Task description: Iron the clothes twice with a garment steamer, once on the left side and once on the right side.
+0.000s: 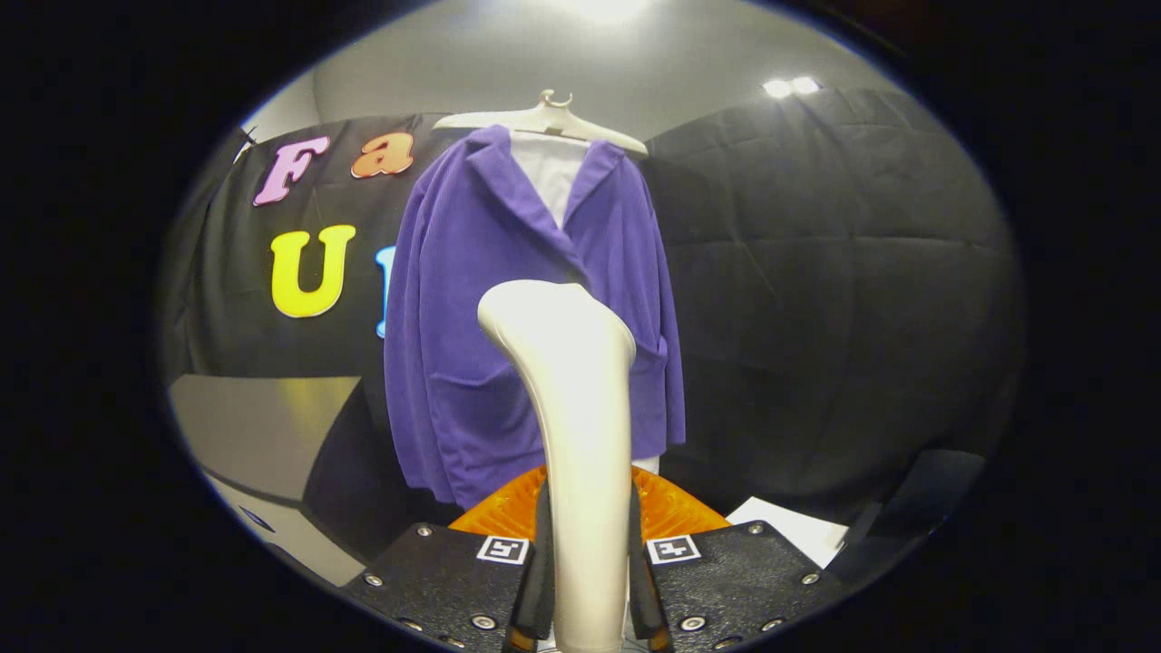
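1. In the gripper view, the gripper (pixel 588 580) stands upright with its two fingers closed narrowly on the handle of a white garment steamer (pixel 571 408). One finger presses on each side of the handle, so the steamer is held firmly between them.
2. The steamer rises straight up from between the fingers. Its handle widens toward a rounded head that bends away toward the left at the top.
3. The steamer's head sits in front of the middle of a purple jacket (pixel 453 299), which hangs just beyond the fingers. I cannot tell whether the head touches the cloth or stops short of it.
4. The jacket hangs on a pale hanger (pixel 544 116), with its collar and lapels open. A white shirt (pixel 549 177) shows between the lapels at the neck, and a small strip of white also shows below the jacket's hem, right of the steamer's handle.
5. The jacket has a patch pocket on each front panel, at about the height of the steamer's head. Its sleeves hang down at both sides.
6. An orange ribbed thing (pixel 676 515) lies low, behind the steamer's handle and just ahead of the fingers. What it is cannot be told.
7. A grey surface (pixel 263 426) lies left of the jacket, lower down. A white sheet (pixel 798 531) lies to the right, close behind the gripper's body.
8. Black cloth forms the wall (pixel 816 254) behind and beside the jacket. Above it are a pale ceiling and a ceiling light (pixel 791 87).
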Available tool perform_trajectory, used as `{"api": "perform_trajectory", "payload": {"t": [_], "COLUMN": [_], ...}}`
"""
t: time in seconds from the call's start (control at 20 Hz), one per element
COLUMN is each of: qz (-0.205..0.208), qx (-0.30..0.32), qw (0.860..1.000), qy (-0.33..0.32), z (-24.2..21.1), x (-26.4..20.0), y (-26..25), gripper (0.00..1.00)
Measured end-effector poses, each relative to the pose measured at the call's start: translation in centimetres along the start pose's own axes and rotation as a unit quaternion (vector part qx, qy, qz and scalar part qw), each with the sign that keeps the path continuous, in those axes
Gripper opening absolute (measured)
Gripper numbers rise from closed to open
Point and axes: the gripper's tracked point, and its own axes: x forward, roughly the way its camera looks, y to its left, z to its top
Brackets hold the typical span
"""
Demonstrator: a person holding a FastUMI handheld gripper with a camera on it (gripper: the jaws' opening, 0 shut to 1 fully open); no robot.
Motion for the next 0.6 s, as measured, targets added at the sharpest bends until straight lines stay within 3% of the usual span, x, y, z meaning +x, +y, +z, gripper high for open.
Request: {"api": "perform_trajectory", "payload": {"t": [0.6], "qz": [-0.031], "qx": [0.007], "qw": [0.993], "qy": [-0.118], "z": [17.6], "x": [5.8], "y": [-1.1], "gripper": [0.33]}}
